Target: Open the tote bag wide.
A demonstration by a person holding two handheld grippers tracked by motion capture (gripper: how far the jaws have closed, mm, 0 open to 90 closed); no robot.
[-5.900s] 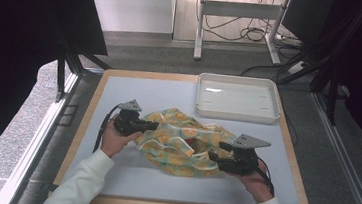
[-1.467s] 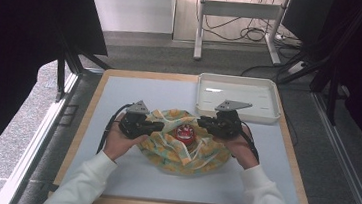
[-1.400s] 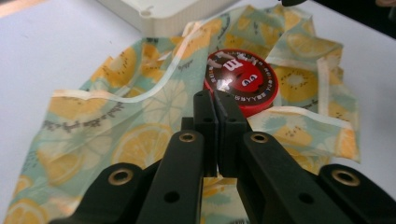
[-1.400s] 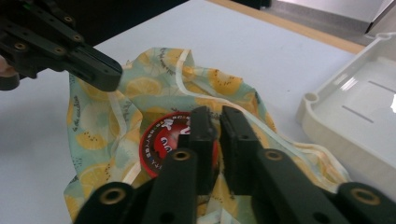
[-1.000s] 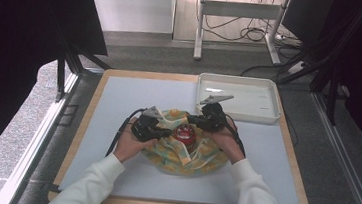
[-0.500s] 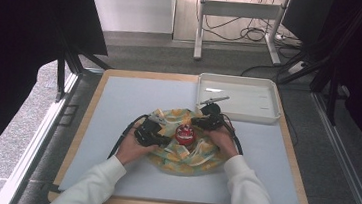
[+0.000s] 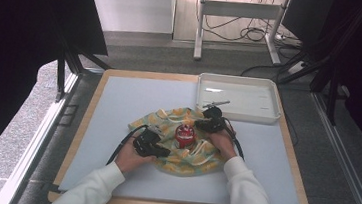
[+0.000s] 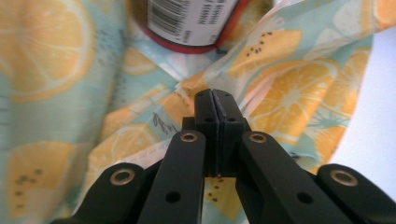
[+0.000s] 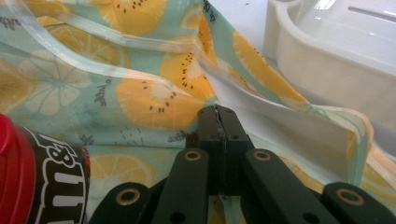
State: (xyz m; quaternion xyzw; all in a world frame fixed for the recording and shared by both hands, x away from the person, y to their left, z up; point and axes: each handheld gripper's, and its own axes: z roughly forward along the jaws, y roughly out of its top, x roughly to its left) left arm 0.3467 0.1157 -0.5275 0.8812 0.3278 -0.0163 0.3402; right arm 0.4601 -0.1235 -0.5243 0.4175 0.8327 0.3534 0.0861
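On the pale blue table mat [image 7: 118,106] lies a cloth [image 7: 183,157] printed with orange and lemon slices, bunched into a rough round heap, and a red container [image 7: 184,135] stands near its middle. The left gripper [image 7: 157,150] rests at the near left part of the cloth; in the left gripper view its jaws stand fully together, and a fold of the cloth [image 8: 280,93] seems to run into the seam between them, so it is pinching the fabric, though the exact edge it has is hidden behind the black jaws. The right gripper [image 7: 202,125] sits at the far right part of the cloth, close to the white tray [image 7: 273,113]. Its jaws are also pressed together in the right gripper view, with a hem of the cloth [image 9: 289,112] passing right by the tips; whether the fabric is really caught between them is hard to make out. The container is cut off in both gripper views: the left one shows just its lower rim with a barcode [image 8: 191,23], the right one just a red and dark side with white letters [image 9: 42,172], which I cannot read whole. The hands cover most of both gripper bodies in the high view.
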